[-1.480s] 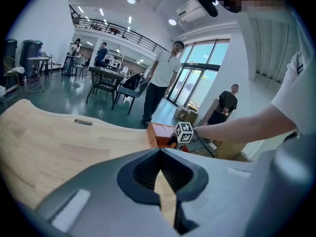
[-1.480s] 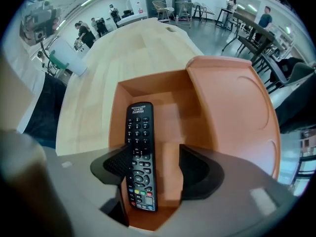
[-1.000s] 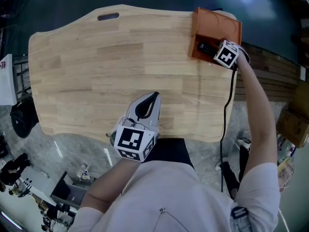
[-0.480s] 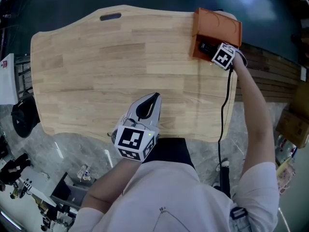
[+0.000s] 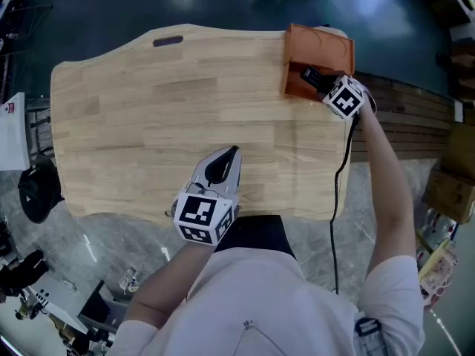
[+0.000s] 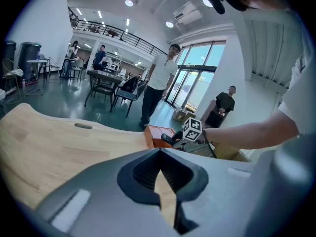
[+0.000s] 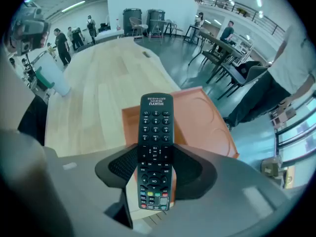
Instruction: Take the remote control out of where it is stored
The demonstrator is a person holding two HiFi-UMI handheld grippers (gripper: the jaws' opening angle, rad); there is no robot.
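A black remote control (image 7: 155, 147) with many buttons is clamped between the jaws of my right gripper (image 7: 154, 174), which is shut on its lower half. The remote (image 5: 312, 77) hangs above the orange storage box (image 5: 318, 52) at the table's far right corner. In the right gripper view the box (image 7: 197, 120) lies beneath and behind the remote. My left gripper (image 5: 220, 170) rests near the table's front edge, shut with nothing in it; its jaws (image 6: 160, 179) meet at the tips. The right gripper (image 5: 329, 87) also shows in the left gripper view, holding the remote (image 6: 168, 138).
The light wooden table (image 5: 163, 117) has a slot handle (image 5: 168, 41) at its far edge. A black cable (image 5: 340, 184) trails from the right gripper over the table's right edge. Wooden slats (image 5: 415, 121) lie right of the table. People and chairs stand farther off.
The right gripper has lifted the remote up and slightly left from inside the orange box; the remote now stands clear above it. The left gripper has stayed put.
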